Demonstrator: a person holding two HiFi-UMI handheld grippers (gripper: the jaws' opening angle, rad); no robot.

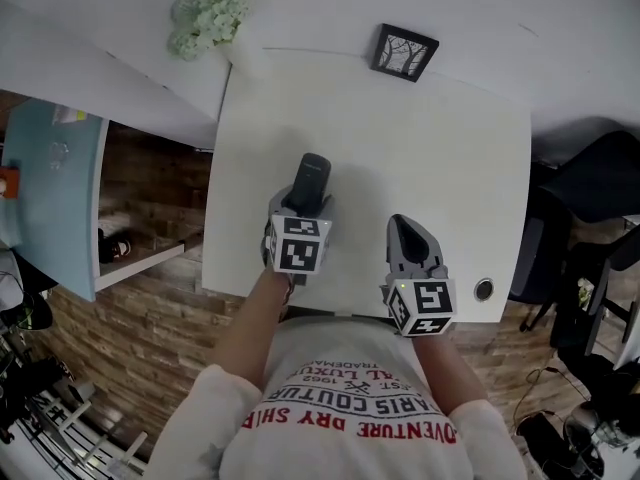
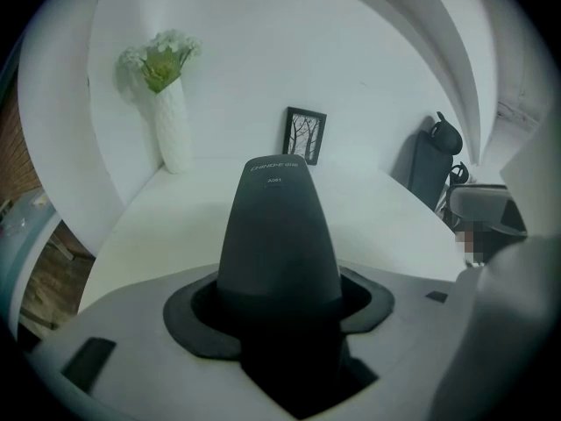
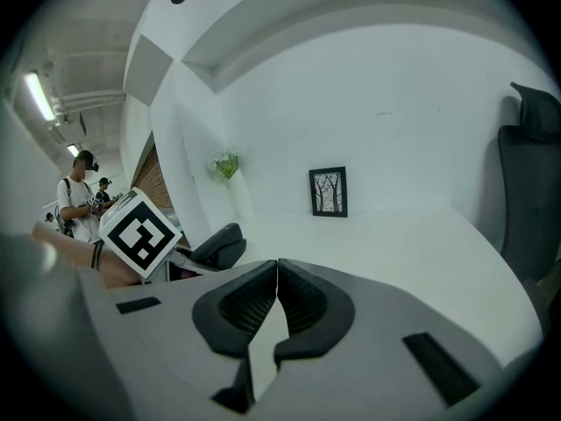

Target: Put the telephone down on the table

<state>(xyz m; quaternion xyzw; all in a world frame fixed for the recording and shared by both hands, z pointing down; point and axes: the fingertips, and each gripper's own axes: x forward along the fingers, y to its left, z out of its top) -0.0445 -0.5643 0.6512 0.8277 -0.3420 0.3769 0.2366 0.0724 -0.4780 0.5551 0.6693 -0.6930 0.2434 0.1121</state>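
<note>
Your left gripper [image 1: 300,206] is clamping the telephone [image 1: 312,176] over the tabletop [image 1: 440,148] beneath it; setting it down is remaining. Your right gripper [image 1: 410,231] is hanging closed, empty.

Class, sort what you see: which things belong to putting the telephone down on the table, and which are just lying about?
Job: telephone, left gripper holding it, table.
Lying about: vase of flowers, framed picture, chair; the shut right gripper is empty.
</note>
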